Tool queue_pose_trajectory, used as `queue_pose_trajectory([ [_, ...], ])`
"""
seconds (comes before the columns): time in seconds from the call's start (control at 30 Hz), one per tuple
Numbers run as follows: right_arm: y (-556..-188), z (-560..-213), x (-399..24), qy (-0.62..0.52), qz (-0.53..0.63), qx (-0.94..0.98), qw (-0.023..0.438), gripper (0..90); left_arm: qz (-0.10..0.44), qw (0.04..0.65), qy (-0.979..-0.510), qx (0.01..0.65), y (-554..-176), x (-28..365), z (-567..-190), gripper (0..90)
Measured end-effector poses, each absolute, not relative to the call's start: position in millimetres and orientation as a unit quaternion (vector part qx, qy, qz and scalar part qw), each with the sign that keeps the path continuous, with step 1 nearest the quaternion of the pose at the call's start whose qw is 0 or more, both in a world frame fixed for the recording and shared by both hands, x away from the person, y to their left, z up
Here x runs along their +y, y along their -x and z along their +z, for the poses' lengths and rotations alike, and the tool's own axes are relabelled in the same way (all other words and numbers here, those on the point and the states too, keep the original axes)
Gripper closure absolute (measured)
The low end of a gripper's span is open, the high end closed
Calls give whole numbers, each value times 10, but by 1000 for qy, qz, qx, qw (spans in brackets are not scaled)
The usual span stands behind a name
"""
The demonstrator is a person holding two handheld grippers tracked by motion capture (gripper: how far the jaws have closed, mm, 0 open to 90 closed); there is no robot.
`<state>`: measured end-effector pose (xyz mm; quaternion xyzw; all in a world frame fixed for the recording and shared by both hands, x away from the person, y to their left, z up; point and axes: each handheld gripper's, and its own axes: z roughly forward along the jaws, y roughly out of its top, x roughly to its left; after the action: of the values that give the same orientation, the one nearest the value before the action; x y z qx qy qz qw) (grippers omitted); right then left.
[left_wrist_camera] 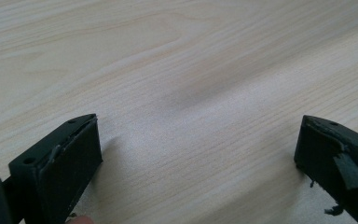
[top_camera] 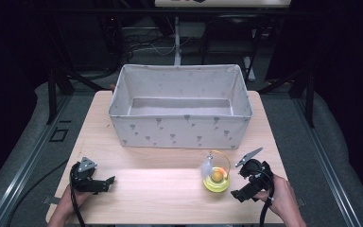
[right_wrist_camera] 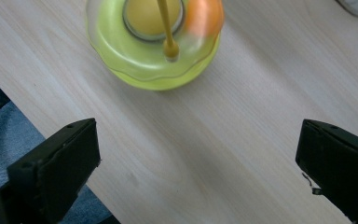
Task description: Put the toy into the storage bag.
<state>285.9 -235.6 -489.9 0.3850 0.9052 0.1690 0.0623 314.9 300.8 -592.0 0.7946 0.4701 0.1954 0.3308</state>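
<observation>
A: Any brand or writing to read?

B: None that can be made out. The fabric box (top_camera: 179, 127) in the upper middle of the high view carries only small grey printed shapes on its pale sides.

A: What is in it?

B: Its floor looks bare. It stands on the far half of the wooden table (top_camera: 137, 189).

A: And the small thing at lower right of centre?

B: A yellow-green toy (top_camera: 216, 180), a round dish with wavy edges. An orange ball (top_camera: 217, 176) sits in its middle, a thin hoop arches over it, and a white feather (top_camera: 207, 165) sticks up at its left. It is on the table just left of the right gripper (top_camera: 247, 182).

A: How do the right tongs stand?

B: Spread wide, gripping nothing; in the right gripper view the toy (right_wrist_camera: 154, 42) lies beyond the jaws at upper centre.

A: The left gripper (top_camera: 94, 180)?

B: At lower left of the high view, also spread wide, over bare wood (left_wrist_camera: 182, 93), nothing between its jaws.
</observation>
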Motion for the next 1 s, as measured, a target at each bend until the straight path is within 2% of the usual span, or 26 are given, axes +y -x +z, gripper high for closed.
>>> queue_pose_trajectory([
  [0.33, -2934, -4805, -2265, -370, 187, 908, 62, 0, 195, 331, -795, 470, -3149, 3008, -5920, 4],
  [0.8, -3017, -4622, -2092, -356, 213, 906, 84, 0, 195, 331, -795, 470, -3149, 3008, -5920, 5],
  [0.83, -3026, -4580, -2067, -350, 208, 909, 88, 43, 195, 331, -795, 470, -3149, 3008, -5920, 5],
  [0.9, -3028, -4560, -2058, -346, 208, 910, 91, 58, 195, 331, -794, 470, -3149, 3008, -5920, 4],
  [0.93, -3027, -4539, -2052, -343, 208, 911, 93, 105, 195, 331, -795, 470, -3149, 3008, -5920, 5],
  [0.97, -3023, -4508, -2046, -338, 212, 912, 98, 190, 195, 331, -795, 470, -3149, 3008, -5920, 5],
  [1.0, -3017, -4487, -2038, -338, 212, 911, 101, 206, 195, 331, -795, 470, -3149, 3008, -5920, 5],
])
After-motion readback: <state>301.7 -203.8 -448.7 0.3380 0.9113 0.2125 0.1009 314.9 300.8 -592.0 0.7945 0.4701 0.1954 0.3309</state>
